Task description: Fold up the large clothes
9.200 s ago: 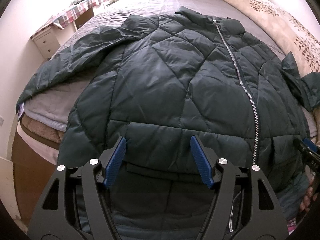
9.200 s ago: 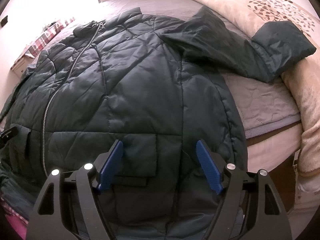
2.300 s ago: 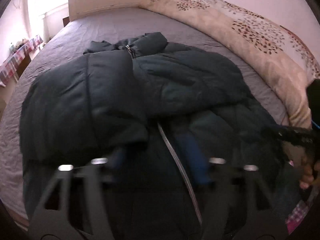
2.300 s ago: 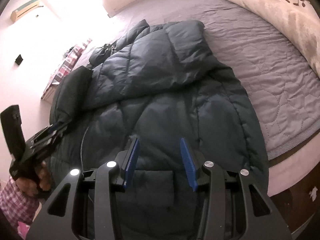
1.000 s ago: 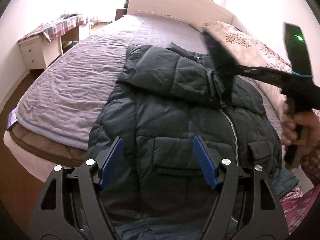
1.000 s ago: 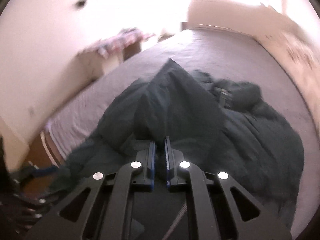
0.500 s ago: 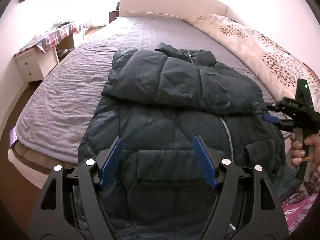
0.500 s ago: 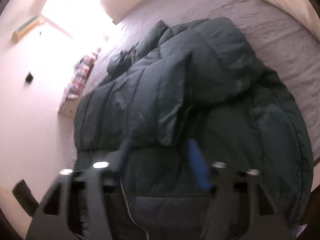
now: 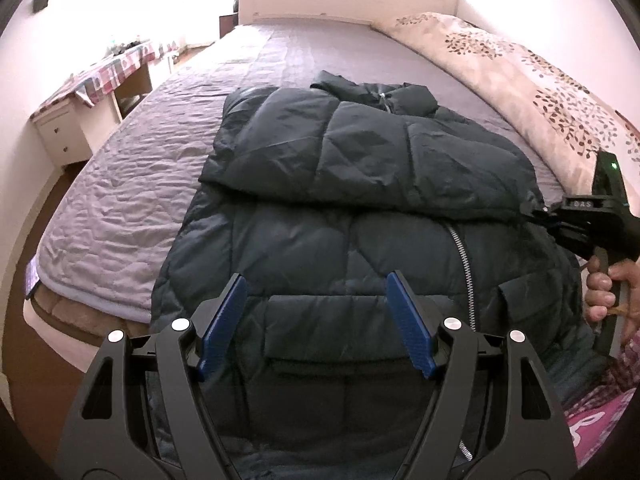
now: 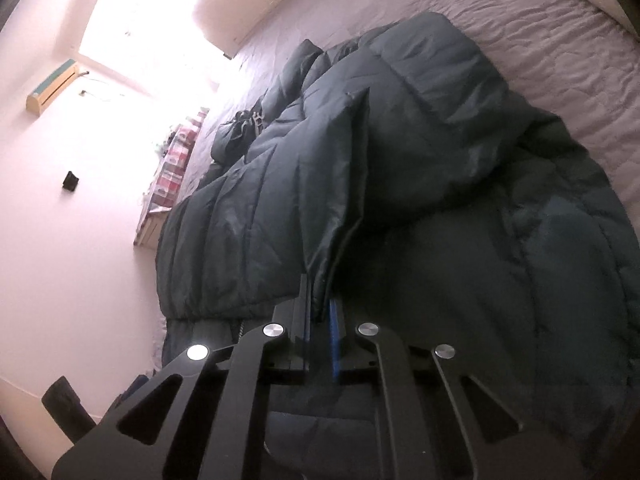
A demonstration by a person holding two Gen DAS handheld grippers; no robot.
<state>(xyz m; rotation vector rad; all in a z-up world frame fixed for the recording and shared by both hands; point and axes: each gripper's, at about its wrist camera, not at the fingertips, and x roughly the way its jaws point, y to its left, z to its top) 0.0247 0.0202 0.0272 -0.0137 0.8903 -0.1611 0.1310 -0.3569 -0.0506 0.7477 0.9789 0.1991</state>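
The right hand-held gripper point(image 10: 320, 312), jaws just closing, is clenching a fold of the jacket point(image 9: 360, 184) on the bed point(image 9: 132, 184). The left hand-held gripper point(image 9: 316, 320) is hovering released at six o'clock. The slick, puffy fabric could slip free.

Left tongs point(image 9: 316, 320) gaping, empty, tilted down; right tongs point(image 10: 320, 312) rolled sideways, just closed, pinching fabric.

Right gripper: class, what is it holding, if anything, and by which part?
The right gripper is shut on the jacket, pinching the edge of its folded-over sleeve.
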